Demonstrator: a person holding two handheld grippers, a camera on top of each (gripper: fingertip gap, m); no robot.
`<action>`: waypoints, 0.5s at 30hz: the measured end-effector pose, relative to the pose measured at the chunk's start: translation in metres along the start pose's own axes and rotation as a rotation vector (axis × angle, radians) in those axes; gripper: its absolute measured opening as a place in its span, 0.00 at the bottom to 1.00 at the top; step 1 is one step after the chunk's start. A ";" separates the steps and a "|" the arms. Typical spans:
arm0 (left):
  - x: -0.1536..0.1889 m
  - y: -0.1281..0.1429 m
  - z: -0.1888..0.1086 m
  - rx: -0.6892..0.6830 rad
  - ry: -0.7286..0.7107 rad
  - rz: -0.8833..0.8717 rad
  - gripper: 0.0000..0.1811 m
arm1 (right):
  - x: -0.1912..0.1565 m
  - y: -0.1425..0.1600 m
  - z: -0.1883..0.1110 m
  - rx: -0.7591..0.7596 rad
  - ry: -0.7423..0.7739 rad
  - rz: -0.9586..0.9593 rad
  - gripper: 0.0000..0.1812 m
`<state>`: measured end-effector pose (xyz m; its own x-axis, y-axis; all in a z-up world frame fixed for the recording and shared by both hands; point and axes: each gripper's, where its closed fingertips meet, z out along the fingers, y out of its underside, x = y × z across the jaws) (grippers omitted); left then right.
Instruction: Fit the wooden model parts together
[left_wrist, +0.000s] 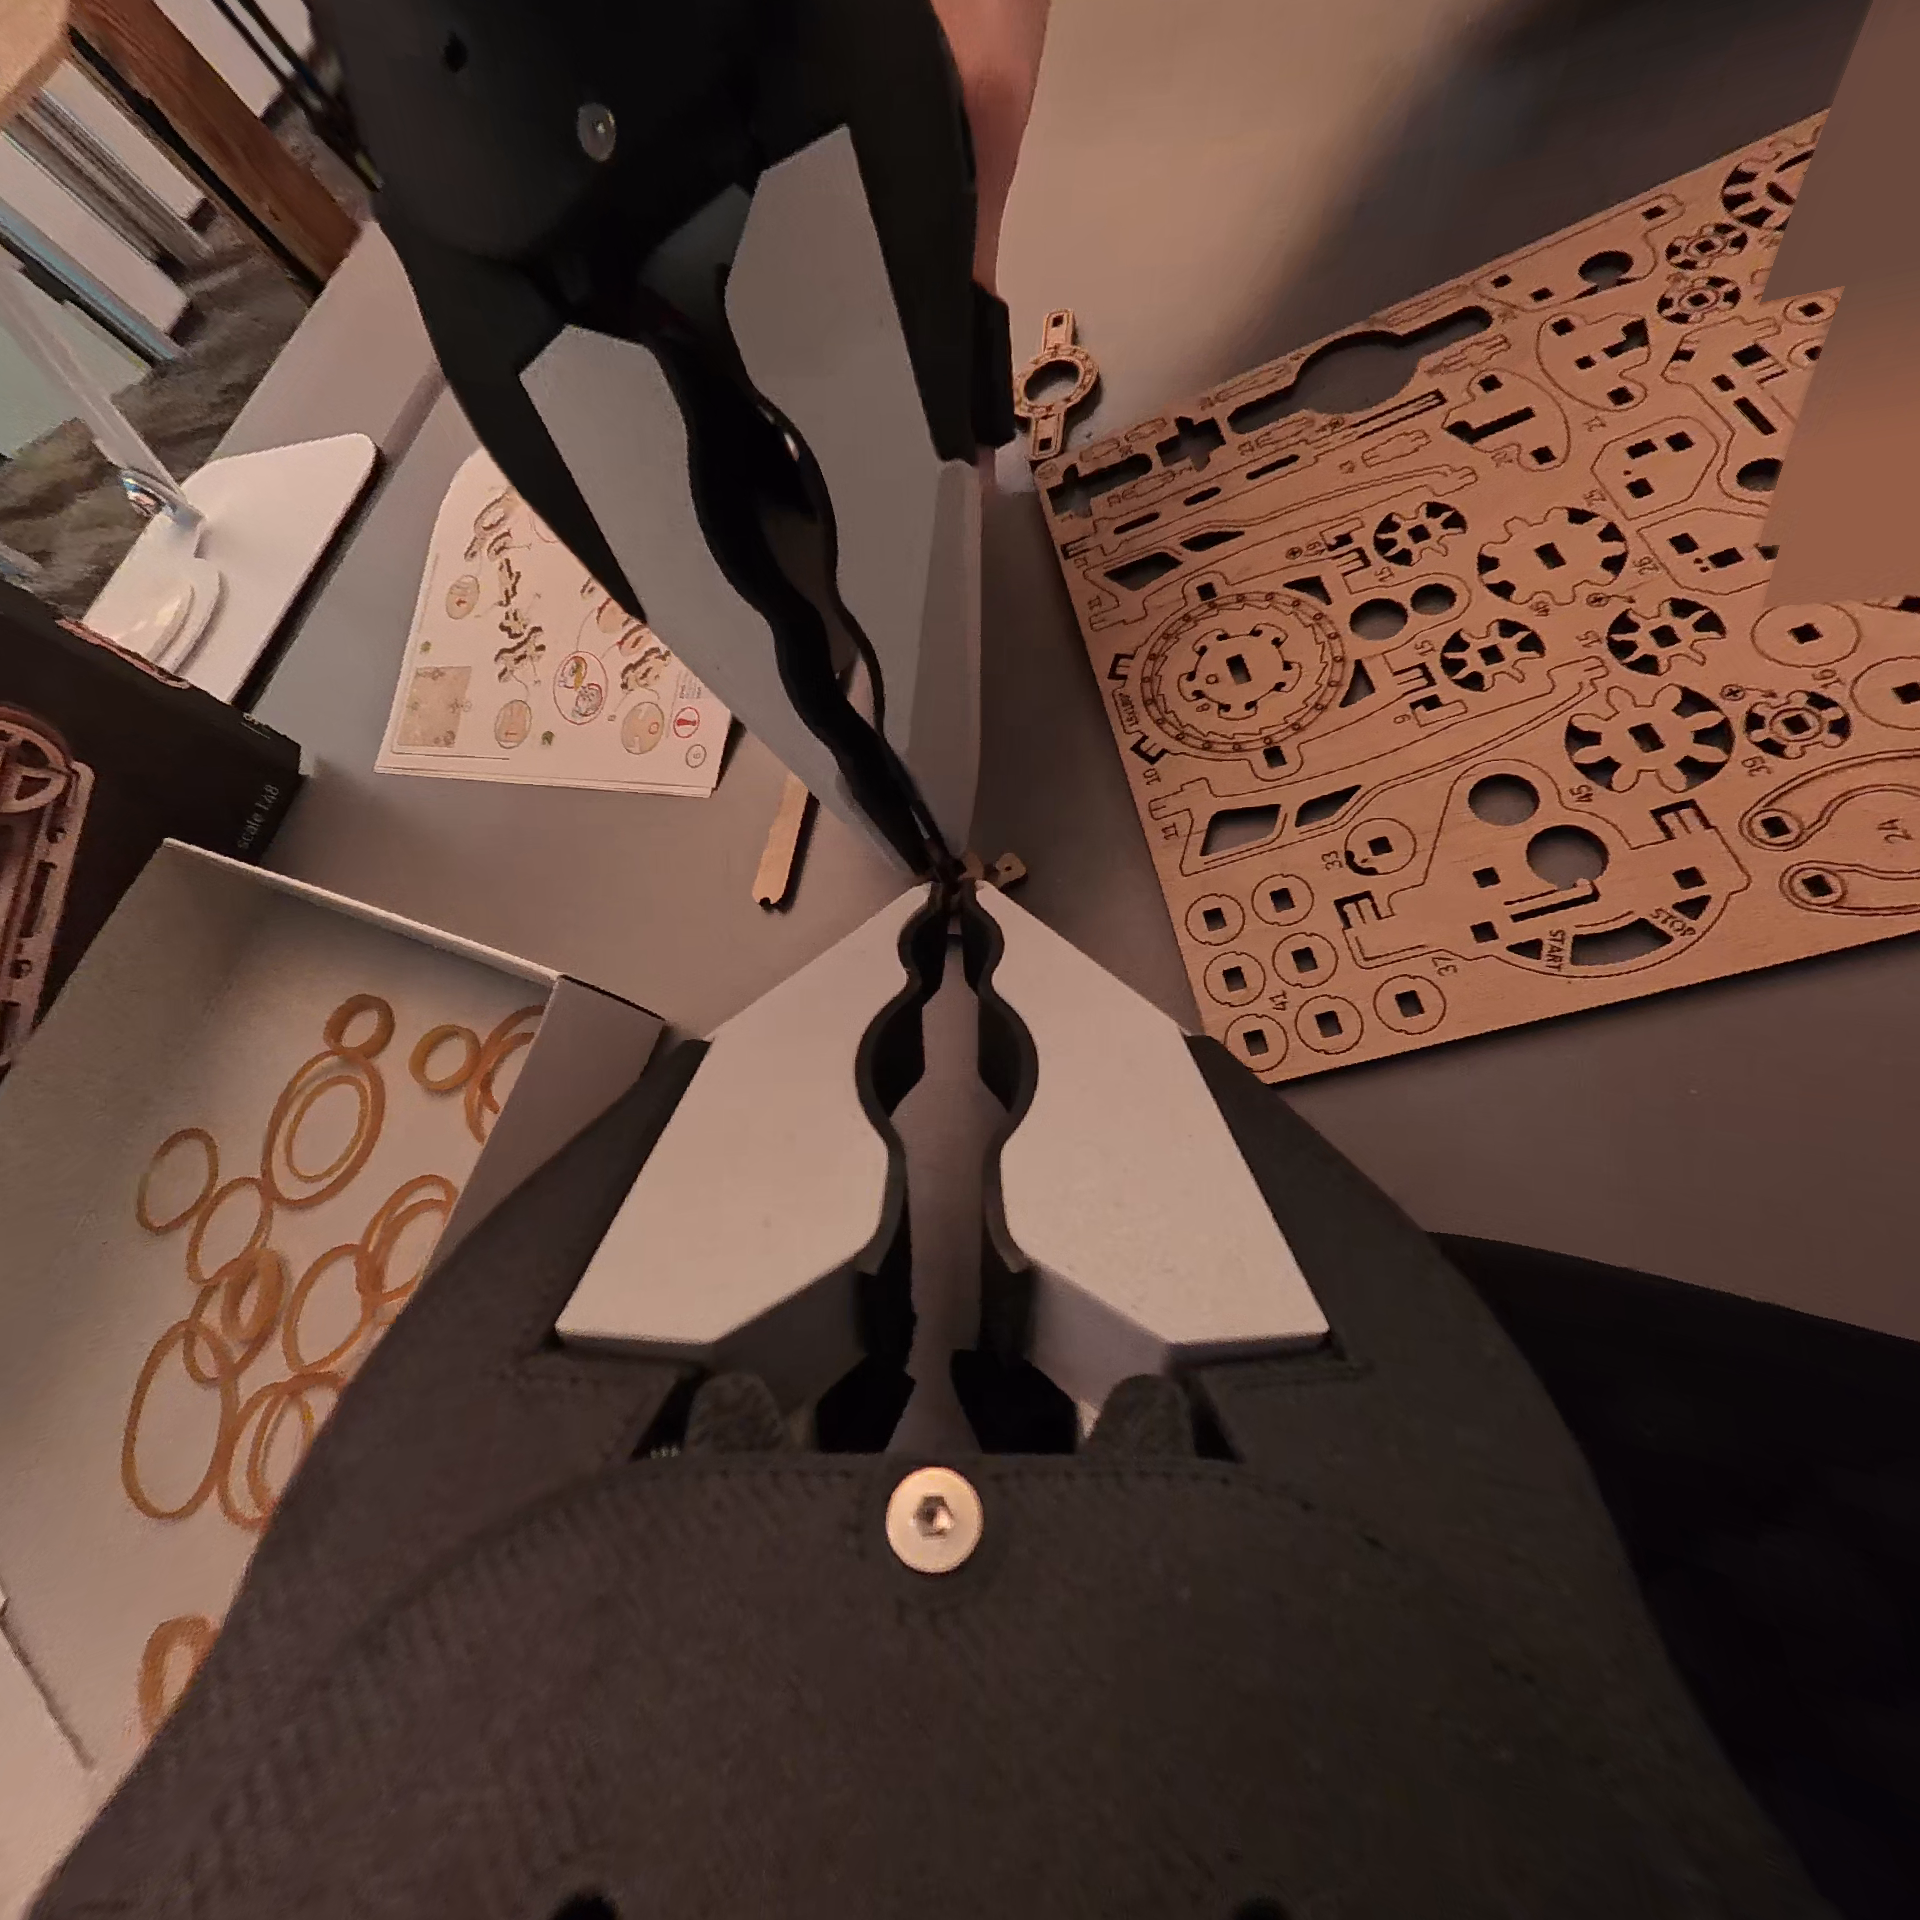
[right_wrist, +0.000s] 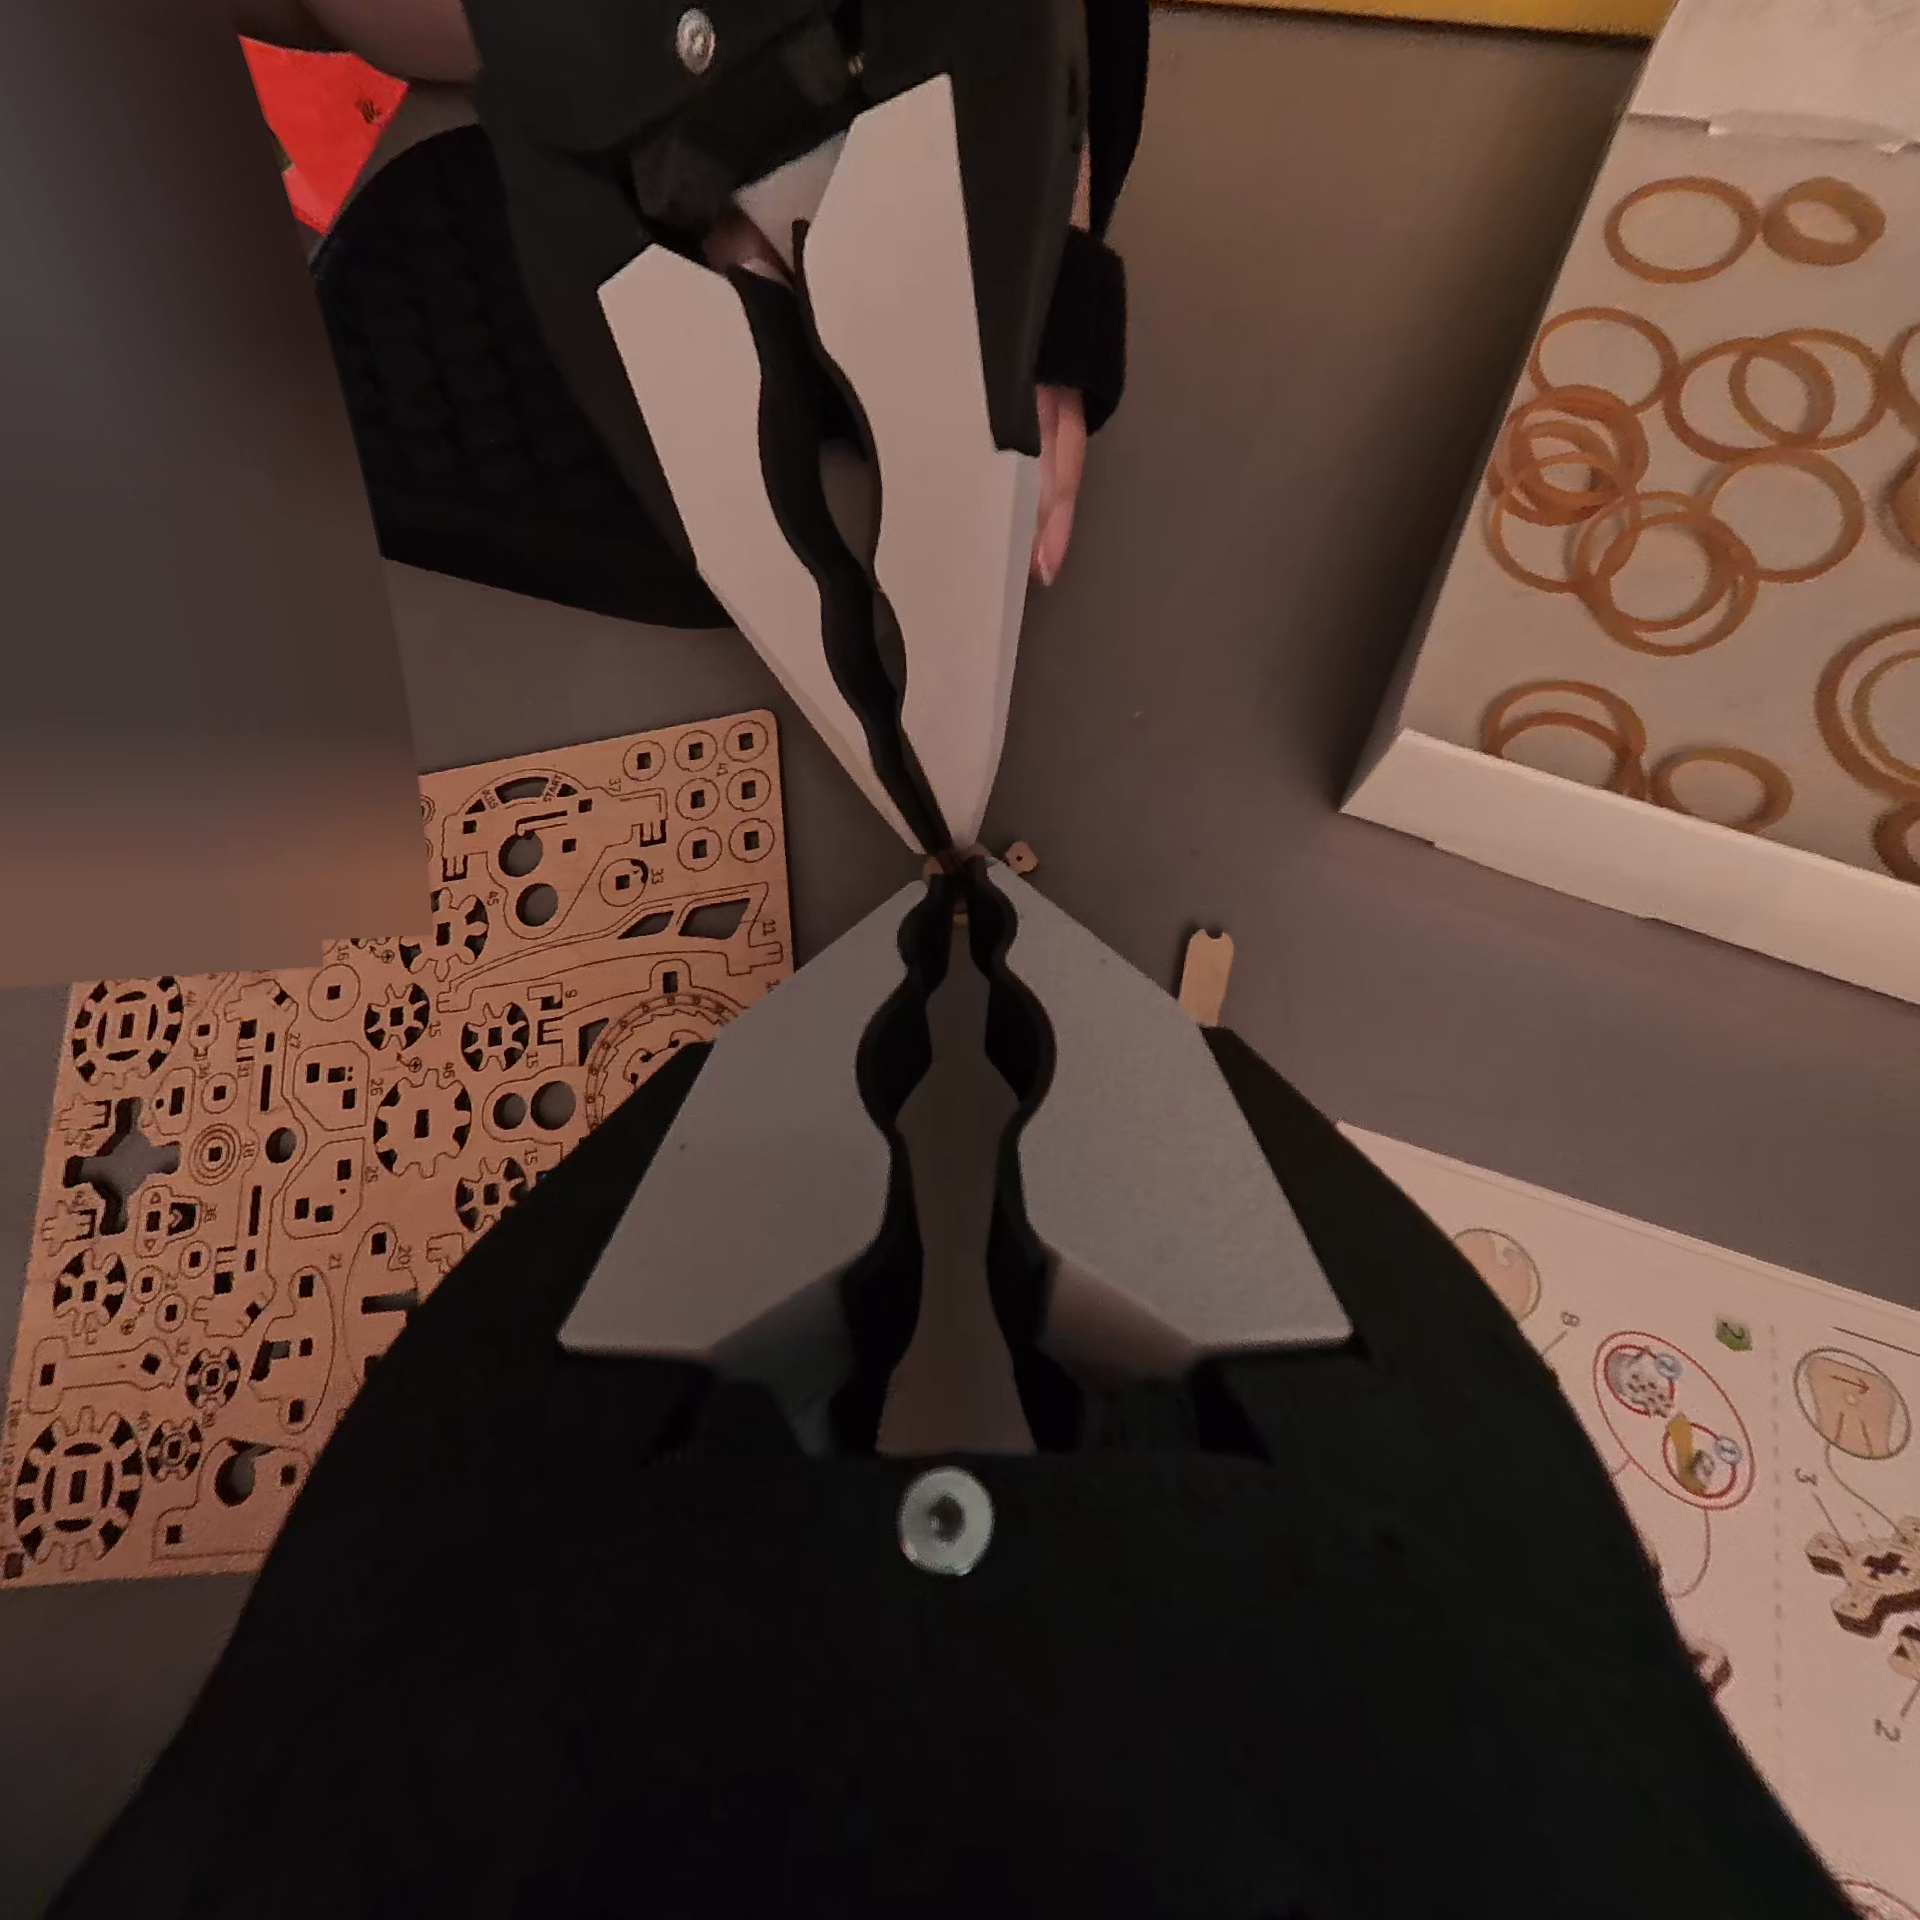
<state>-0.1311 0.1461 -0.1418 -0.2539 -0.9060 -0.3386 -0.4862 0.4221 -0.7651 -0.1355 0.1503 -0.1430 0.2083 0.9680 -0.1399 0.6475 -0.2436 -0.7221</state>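
Note:
My left gripper (left_wrist: 948, 902) and my right gripper (right_wrist: 951, 891) meet tip to tip above the grey table. Each is shut on a small wooden part. The parts touch between the tips; a tan tab with a hole (left_wrist: 995, 869) sticks out to the right, and it also shows in the right wrist view (right_wrist: 1020, 858). I cannot tell how the parts join, as the fingertips hide most of them. The right gripper (left_wrist: 928, 850) comes down from the top of the left wrist view. The left gripper (right_wrist: 943, 840) does the same in the right wrist view.
A laser-cut wooden sheet (left_wrist: 1507, 675) (right_wrist: 312, 1143) lies beside the grippers. A loose wooden ring part (left_wrist: 1049, 379), a wooden stick (left_wrist: 779, 842) (right_wrist: 1205, 971), an instruction sheet (left_wrist: 551, 644) (right_wrist: 1662, 1403) and a white box (left_wrist: 592, 1029) (right_wrist: 1558, 831) of rubber bands lie around. Both grippers' tips are close together, under 4 cm apart.

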 end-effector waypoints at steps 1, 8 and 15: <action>0.000 0.000 0.000 -0.001 -0.014 0.015 0.00 | 0.001 -0.001 0.000 0.004 0.000 -0.006 0.03; -0.006 -0.003 -0.003 0.025 -0.073 0.033 0.04 | 0.005 -0.007 -0.002 0.069 -0.056 0.142 0.02; -0.016 -0.016 -0.015 0.129 -0.160 0.048 0.09 | 0.016 -0.008 -0.011 0.147 -0.112 0.474 0.01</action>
<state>-0.1318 0.1537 -0.1159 -0.1331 -0.8827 -0.4508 -0.3632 0.4666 -0.8064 -0.1293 0.1666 -0.1324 0.3687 0.7557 -0.5413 0.3896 -0.6544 -0.6481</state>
